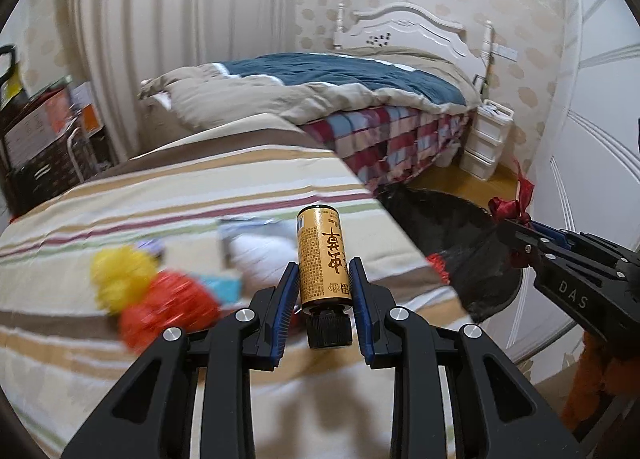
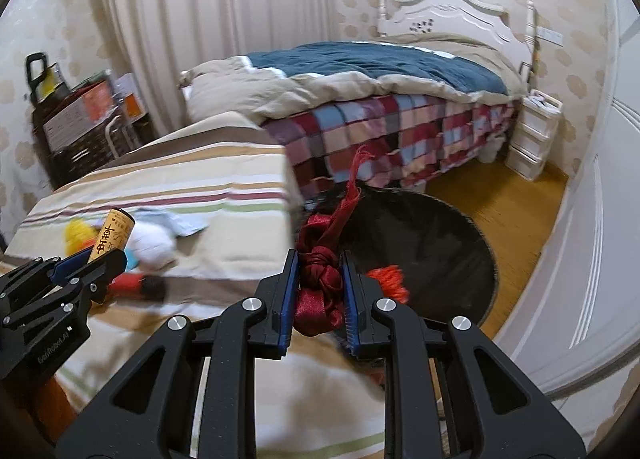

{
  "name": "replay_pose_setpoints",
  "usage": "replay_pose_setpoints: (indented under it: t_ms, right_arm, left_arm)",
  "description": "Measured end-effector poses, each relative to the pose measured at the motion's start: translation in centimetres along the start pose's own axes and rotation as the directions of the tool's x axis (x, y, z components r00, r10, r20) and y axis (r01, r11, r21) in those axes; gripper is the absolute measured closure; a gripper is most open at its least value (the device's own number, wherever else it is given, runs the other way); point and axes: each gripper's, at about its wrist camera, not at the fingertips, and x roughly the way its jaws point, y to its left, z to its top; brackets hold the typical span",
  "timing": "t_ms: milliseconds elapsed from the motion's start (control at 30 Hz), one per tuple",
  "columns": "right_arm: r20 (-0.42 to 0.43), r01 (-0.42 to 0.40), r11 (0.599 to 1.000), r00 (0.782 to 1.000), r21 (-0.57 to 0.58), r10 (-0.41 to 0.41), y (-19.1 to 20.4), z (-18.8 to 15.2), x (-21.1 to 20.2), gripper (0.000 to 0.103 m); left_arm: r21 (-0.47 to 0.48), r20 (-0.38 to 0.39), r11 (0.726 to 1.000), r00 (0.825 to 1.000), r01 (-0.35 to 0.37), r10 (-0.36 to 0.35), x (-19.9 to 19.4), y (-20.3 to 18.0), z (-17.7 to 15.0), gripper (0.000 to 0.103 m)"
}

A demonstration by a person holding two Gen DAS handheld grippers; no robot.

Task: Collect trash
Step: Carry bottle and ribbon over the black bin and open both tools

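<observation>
My left gripper (image 1: 323, 275) is shut on a gold bottle (image 1: 322, 257) with a black cap, held cap-down above the striped table (image 1: 200, 187). It also shows at the left of the right wrist view (image 2: 96, 259), with the bottle (image 2: 110, 233). My right gripper (image 2: 320, 283) is shut on a knotted dark red ribbon (image 2: 320, 279), held beside the table's right edge over a black bin (image 2: 432, 243). In the left wrist view the right gripper (image 1: 516, 231) holds the ribbon (image 1: 510, 209) above the bin (image 1: 448, 227). An orange piece (image 2: 390, 277) lies in the bin.
On the table lie a yellow ball (image 1: 120, 275), a red ball (image 1: 168, 305), crumpled white paper (image 1: 264, 255) and a blue wrapper (image 1: 224, 287). A bed (image 2: 380, 99) stands behind, white drawers (image 2: 532, 139) at the far right, a door (image 2: 592, 239) on the right.
</observation>
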Motion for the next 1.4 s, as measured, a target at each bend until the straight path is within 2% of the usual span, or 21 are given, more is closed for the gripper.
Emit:
replay_pose_setpoints:
  t_ms: [533, 967, 1033, 1100, 1200, 1400]
  right_arm:
    - [-0.041, 0.056, 0.997, 0.998, 0.061, -0.053, -6.7, 1.5, 6.2, 0.083]
    - [-0.054, 0.078, 0.993, 0.996, 0.088, -0.074, -9.0, 1.6, 7.4, 0.082]
    - [-0.052, 0.082, 0.993, 0.996, 0.089, -0.077, -9.2, 1.7, 7.4, 0.08]
    - [-0.047, 0.091, 0.991, 0.995, 0.095, -0.087, -9.3, 1.8, 7.4, 0.073]
    - [-0.036, 0.1, 0.989, 0.995, 0.11, -0.097, -9.6, 1.8, 7.0, 0.063]
    - [-0.026, 0.126, 0.985, 0.992, 0.12, -0.124, -9.9, 1.8, 6.2, 0.056]
  left_arm:
    - [0.082, -0.055, 0.996, 0.998, 0.043, -0.039, 8.7, -6.9, 4.2, 0.074]
    - [0.114, -0.107, 0.993, 0.994, 0.044, -0.031, 11.2, -9.2, 4.5, 0.074]
    - [0.119, -0.111, 0.992, 0.993, 0.041, -0.028, 11.3, -9.4, 4.5, 0.067]
    - [0.116, -0.105, 0.993, 0.994, 0.031, -0.019, 11.2, -9.4, 4.5, 0.043]
    - [0.103, -0.081, 0.994, 0.997, 0.018, -0.01, 10.7, -9.2, 4.5, 0.03]
    - [0.103, -0.068, 0.995, 0.998, 0.001, 0.006, 10.2, -8.9, 4.5, 0.025]
